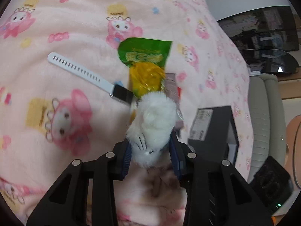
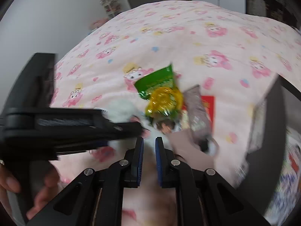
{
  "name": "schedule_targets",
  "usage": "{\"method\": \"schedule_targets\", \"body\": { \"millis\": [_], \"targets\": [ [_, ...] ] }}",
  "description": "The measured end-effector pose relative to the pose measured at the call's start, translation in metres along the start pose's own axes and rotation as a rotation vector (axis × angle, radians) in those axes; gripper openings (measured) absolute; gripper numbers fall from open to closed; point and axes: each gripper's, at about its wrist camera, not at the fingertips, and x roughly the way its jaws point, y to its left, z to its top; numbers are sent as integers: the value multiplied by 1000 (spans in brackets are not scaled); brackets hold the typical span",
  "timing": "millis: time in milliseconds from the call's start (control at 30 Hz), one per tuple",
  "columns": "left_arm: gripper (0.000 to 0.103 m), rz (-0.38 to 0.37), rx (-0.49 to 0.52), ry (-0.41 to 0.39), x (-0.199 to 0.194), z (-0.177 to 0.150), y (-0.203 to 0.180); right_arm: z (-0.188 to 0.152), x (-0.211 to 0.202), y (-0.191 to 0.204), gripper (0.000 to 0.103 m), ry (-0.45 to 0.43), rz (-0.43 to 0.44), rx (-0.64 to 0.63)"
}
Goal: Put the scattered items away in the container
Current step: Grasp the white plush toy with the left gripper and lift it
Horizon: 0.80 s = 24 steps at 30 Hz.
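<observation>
Your left hand-held gripper (image 1: pixel 150 150) is grasping the white plush toy (image 1: pixel 152 124); the right hand-held gripper (image 2: pixel 149 146) is clenched empty. Watch (image 1: pixel 84 73) at ten o'clock and snack packet (image 1: pixel 144 56) remain on the bed (image 1: pixel 75 18); the black container (image 1: pixel 214 128) at three o'clock seems empty

The left gripper (image 1: pixel 150 150) points steeply downward, its jaws pressed against both sides of a white plush toy (image 1: pixel 152 124) and holding it. The right gripper (image 2: pixel 149 145) tilts down as steeply, its jaws drawn almost together with only a narrow gap and nothing between them. In the right wrist view a bare hand (image 2: pixel 22 188) grips the left gripper's handle at near left.
</observation>
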Motion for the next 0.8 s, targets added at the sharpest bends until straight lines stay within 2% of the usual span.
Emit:
{"method": "schedule_targets", "body": {
  "millis": [100, 233, 400, 533, 633, 733, 800],
  "targets": [
    [36, -18, 53, -9, -14, -26, -9, -27, -30, -4, 10, -26, -4, -2],
    [36, -64, 89, 42, -13, -61, -21, -73, -66, -27, 10, -23, -3, 65],
    [36, -80, 127, 95, 14, -98, -40, -113, -97, -62, 11, -31, -30, 171],
    [37, -81, 107, 107, 37, -115, -48, -133, -107, -92, 12, -53, -111, 283],
    [38, -77, 88, 150, 58, -132, -55, -145, -110, -101, 12, -43, -68, 297],
    [39, -33, 129, 263, 86, -145, -64, -154, -102, -102, 12, -21, -77, 303],
    [45, -17, 145, 276, 85, -144, -65, -158, -97, -102, 12, -17, -77, 311]
  ]
}}
